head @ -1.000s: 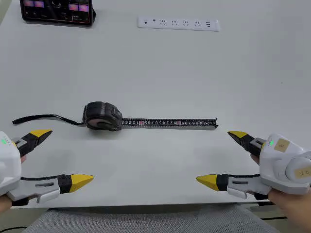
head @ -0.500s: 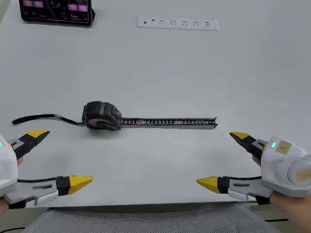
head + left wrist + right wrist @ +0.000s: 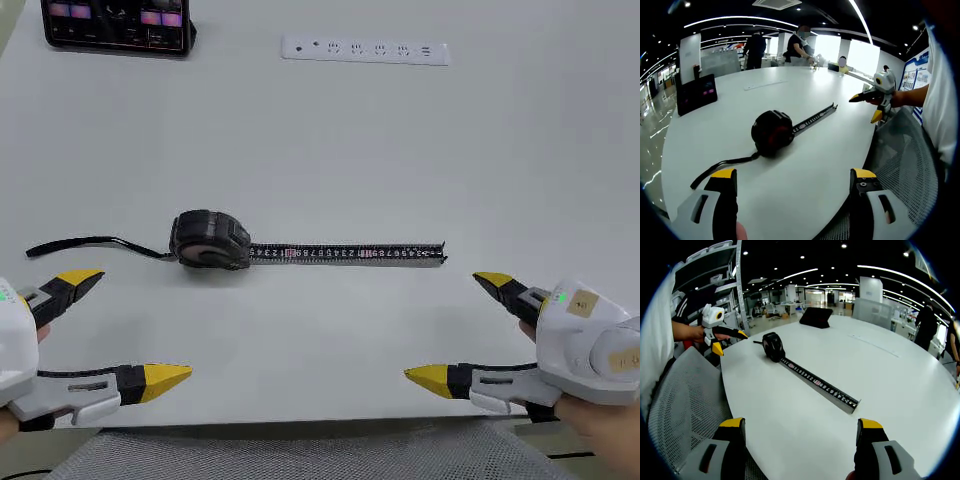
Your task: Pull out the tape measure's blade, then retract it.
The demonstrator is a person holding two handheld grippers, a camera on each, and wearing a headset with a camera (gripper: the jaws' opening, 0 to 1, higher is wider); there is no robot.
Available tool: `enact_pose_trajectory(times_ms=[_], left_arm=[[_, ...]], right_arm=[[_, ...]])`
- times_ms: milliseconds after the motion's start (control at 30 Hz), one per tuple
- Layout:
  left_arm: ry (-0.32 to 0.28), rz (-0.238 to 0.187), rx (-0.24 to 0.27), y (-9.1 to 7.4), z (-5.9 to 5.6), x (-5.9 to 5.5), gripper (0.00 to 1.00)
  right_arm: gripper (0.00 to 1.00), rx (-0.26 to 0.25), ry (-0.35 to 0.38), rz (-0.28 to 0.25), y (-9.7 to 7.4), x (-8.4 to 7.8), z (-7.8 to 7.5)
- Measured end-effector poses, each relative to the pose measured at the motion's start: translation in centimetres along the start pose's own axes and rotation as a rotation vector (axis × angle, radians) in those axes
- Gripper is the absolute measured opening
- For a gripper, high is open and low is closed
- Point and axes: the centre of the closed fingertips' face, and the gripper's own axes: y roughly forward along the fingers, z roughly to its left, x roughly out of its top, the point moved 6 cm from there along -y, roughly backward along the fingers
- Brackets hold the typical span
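Tape measure: compact rigid case, likely hefty, so pinch across its flat sides; blade is thin springy steel, lying pulled out flat, best taken at the end hook. Case sits on the bench ahead of the left tongs, hook ahead of the right tongs, neither touching. The 2 tongs gape wide, holding nothing.
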Motion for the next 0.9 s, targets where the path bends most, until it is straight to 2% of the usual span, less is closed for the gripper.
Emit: enact_pose_trajectory(times_ms=[467,900], left_arm=[[-0.013,0.0,0.002,0.5,-0.1,-0.1,0.92],[-0.024,-0.02,0.007,2.0,0.2,0.9,0.91]], right_arm=[[0.91,-0.004,0.002,-0.001,0.0,0.0,0.0],[0.91,-0.006,0.0,0.005,-0.1,0.1,-0.4]])
